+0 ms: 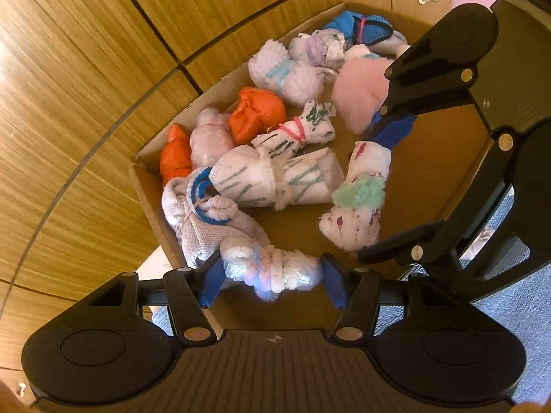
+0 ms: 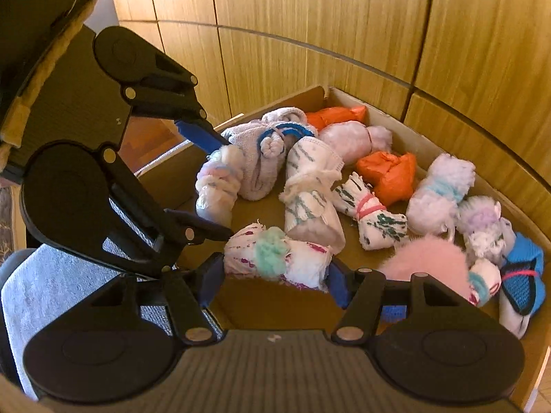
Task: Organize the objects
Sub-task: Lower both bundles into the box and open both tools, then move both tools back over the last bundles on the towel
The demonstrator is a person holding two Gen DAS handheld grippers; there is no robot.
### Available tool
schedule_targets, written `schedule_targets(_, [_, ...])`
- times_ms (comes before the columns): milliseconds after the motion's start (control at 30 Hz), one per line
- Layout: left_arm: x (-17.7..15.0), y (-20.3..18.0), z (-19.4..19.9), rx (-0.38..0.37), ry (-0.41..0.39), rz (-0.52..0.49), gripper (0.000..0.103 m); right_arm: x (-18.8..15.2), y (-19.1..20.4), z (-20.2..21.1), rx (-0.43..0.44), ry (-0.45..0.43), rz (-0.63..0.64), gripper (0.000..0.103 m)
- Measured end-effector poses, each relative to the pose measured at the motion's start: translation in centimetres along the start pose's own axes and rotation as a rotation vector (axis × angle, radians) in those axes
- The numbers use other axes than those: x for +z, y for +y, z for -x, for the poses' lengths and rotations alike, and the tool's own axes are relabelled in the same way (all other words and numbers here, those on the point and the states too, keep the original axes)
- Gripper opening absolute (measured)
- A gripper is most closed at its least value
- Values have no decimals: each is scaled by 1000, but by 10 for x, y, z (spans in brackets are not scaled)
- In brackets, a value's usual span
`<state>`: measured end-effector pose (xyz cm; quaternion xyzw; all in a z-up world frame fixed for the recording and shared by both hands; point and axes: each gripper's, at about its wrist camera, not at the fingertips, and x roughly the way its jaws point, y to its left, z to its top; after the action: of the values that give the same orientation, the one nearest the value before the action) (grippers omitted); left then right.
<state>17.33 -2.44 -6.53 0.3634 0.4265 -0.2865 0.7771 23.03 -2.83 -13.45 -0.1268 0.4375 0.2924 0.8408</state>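
An open cardboard box [image 1: 423,172] [image 2: 265,210] holds several rolled sock bundles. In the left wrist view my left gripper [image 1: 272,282] is shut on a fuzzy white bundle with pastel pink and blue streaks [image 1: 272,268], both blue pads against its ends at the box's near edge. The right wrist view shows that same bundle [image 2: 217,182] in the left gripper [image 2: 220,186]. My right gripper [image 2: 275,278] [image 1: 375,192] is shut on a white bundle with magenta marks and a mint green band [image 2: 275,254] [image 1: 358,196], low over the box floor. I cannot tell whether either bundle touches the floor.
Along the box's far side lie two orange bundles [image 1: 256,113], a green-striped white roll [image 1: 272,175], a pink fluffy one [image 1: 358,93] and a blue mesh one [image 1: 358,25]. Wooden cabinet panels [image 1: 86,86] rise behind the box. Grey-blue fabric [image 2: 51,282] lies beside it.
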Motion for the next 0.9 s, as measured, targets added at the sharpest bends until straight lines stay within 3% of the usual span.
schedule_targets(133, [-1,3,0,1,5,8,72,-2,-1,1,-11,-1,-5,67])
schedule_targets(367, [-3,5,5,0,-8,28,75,-3,-1,5,-15,-13,-13,68])
schedule_targets(533, [-4,7,17,30,-42,30,86,-4,2,15,-24,-30,-12,73])
schedule_targets(900, [-5,8,40,33,-80,48,88,2,13,33,-50,-48,11,78])
